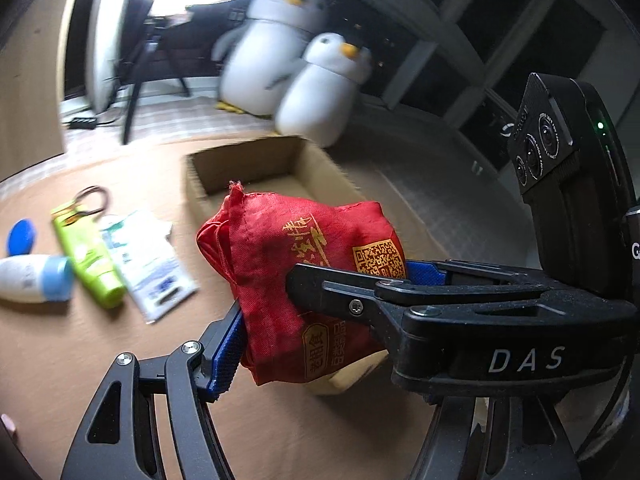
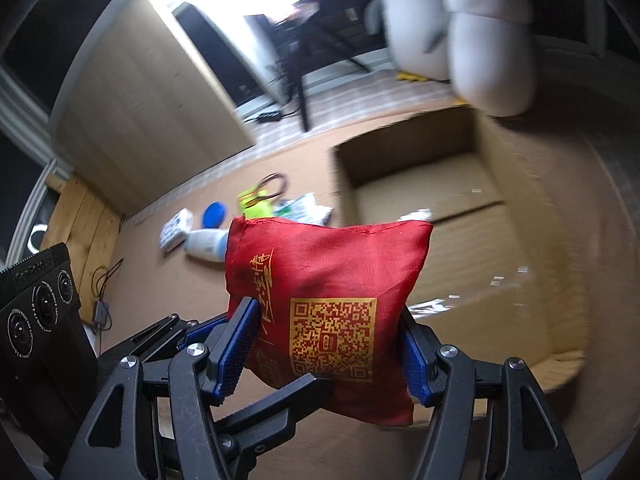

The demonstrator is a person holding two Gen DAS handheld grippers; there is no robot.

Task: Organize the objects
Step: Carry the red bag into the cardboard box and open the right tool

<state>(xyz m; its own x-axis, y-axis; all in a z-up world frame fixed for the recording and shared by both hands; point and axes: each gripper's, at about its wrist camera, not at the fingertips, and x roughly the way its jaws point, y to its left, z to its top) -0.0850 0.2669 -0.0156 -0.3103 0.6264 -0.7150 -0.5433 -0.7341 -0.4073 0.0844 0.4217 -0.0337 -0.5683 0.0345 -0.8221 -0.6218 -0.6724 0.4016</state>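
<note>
Both hand-held grippers — the left (image 1: 320, 320) and the right (image 2: 324, 352) — clench one red pouch (image 2: 332, 300) between blue pads, lifted above the brown surface (image 1: 80, 360), near an open cardboard box (image 2: 420, 184) — toiletries lie beyond.

Red pouch (image 2: 332, 312) with gold print and a QR square, puffed, raised above the brown surface. Open cardboard box (image 2: 416, 184) behind, seemingly bare inside. Off to the left, blurred: white bottle (image 1: 34, 278), blue cap (image 1: 22, 236), green tube (image 1: 90, 260), pale packet (image 1: 148, 264), lying flat.
</note>
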